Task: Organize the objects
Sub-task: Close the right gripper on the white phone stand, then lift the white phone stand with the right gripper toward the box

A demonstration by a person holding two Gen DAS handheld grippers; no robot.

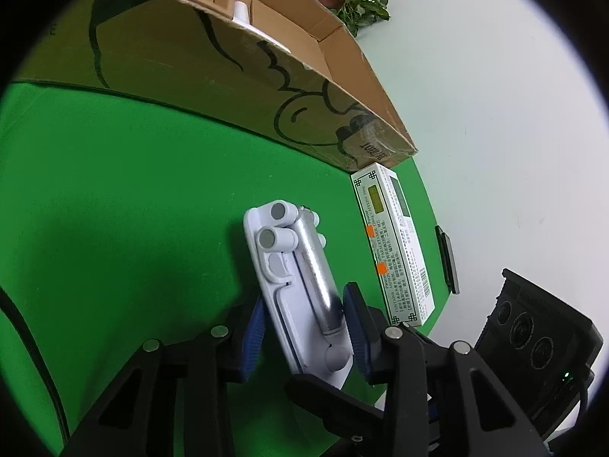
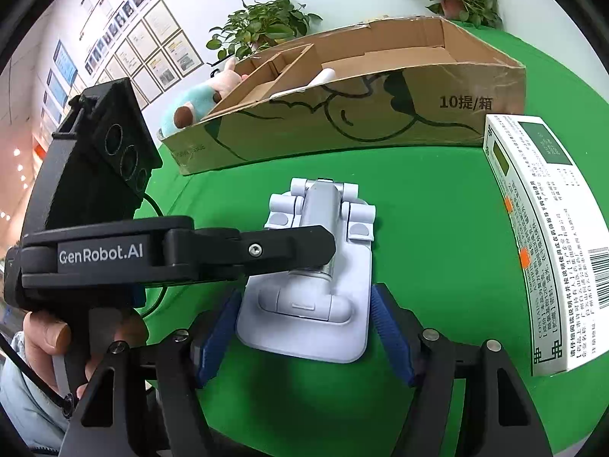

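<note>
Folded white phone stand (image 2: 316, 266) flat on green cloth (image 2: 437, 205), lying between both pairs of tongs. Left tongs (image 1: 304, 327) narrowed onto stand's sides, blue pads touching it. Right tongs (image 2: 304, 337) wider, pads flanking base without contact. Medicine box (image 2: 540, 236) to right of right tongs. Cardboard box (image 2: 342, 114) ahead, beyond stand. Potted plants (image 2: 262, 26) behind that.

Green cloth (image 1: 133, 190), pale lavender folded stand (image 1: 297, 285), brown carton (image 1: 190, 68) with dark line drawing
</note>
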